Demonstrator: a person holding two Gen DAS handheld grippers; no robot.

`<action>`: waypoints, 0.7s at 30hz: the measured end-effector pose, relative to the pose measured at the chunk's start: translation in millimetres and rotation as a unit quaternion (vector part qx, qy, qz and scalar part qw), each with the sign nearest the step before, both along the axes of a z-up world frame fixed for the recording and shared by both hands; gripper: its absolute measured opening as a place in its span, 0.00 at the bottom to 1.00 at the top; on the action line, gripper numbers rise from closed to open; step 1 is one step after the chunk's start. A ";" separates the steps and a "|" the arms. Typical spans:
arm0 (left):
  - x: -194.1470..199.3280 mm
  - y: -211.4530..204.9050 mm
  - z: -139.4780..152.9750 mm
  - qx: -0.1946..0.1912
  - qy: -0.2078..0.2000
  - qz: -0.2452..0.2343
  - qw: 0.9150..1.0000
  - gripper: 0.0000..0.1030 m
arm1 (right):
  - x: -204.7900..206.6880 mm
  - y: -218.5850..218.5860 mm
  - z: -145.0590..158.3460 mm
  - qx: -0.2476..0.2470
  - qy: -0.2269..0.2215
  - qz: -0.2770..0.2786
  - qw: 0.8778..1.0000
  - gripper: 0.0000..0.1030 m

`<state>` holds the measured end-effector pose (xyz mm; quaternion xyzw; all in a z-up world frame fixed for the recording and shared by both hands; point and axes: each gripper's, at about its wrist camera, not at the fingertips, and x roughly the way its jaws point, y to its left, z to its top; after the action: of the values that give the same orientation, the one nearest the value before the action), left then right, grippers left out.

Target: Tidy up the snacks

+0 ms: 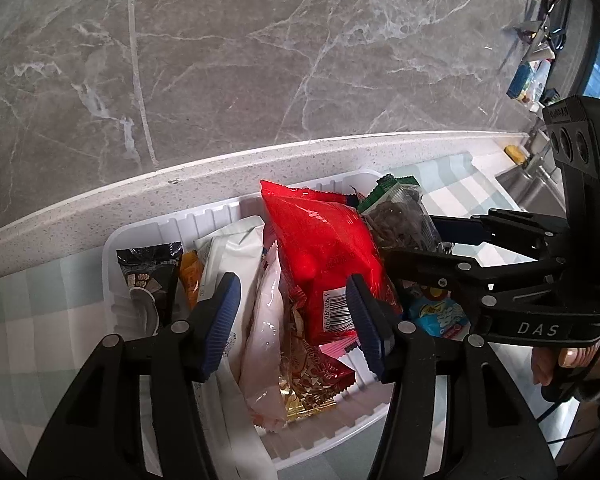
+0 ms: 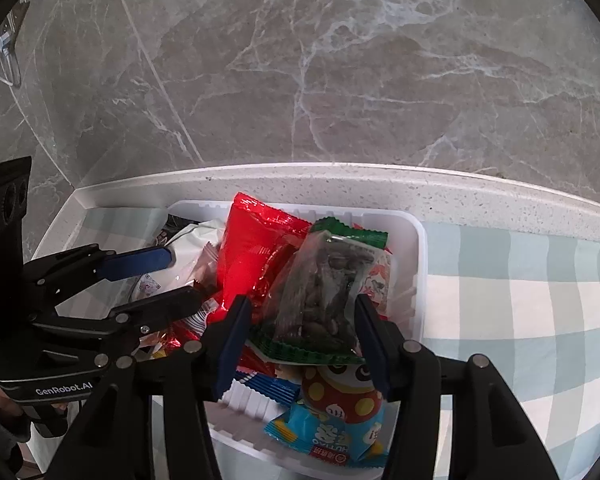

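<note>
The snacks are mostly gathered in the white tray (image 1: 112, 252) on the counter (image 2: 520, 300); judging by the loose heap, tidying remains. Left tool (image 1: 292, 320) is apart around the red packet (image 1: 320, 248), right tool (image 2: 300, 332) apart around the seed packet (image 2: 324, 300); both packets' long axes run away from the tools toward the wall.

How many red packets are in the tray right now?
2, maybe more hidden underneath. A large red bag stands upright mid-tray. A smaller red packet lies flat in front of it, toward the tray's near edge.
</note>
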<state>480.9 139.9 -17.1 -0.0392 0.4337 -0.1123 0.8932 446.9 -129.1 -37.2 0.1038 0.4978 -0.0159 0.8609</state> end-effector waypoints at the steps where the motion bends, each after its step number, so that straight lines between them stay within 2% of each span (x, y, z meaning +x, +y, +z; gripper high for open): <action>1: -0.9 0.4 0.6 0.000 -0.001 0.001 1.000 0.51 | -0.3 -0.1 0.5 0.000 -0.001 0.000 1.000 0.56; 6: -5.1 2.5 5.9 0.000 -0.007 0.004 1.000 0.52 | 0.6 -0.5 4.4 -0.001 -0.010 -0.004 1.000 0.61; 16: -13.3 5.6 15.6 0.001 -0.012 0.013 1.000 0.53 | -5.5 -2.3 14.0 0.004 -0.023 -0.010 1.000 0.61; 21: -21.6 6.6 20.1 -0.006 -0.015 0.019 1.000 0.65 | -15.7 0.3 24.3 0.011 -0.034 -0.016 0.999 0.63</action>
<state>459.3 146.4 3.0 -0.0514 0.4184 -0.0987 0.9014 431.3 -128.8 -13.0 0.1218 0.4664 -0.0201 0.8759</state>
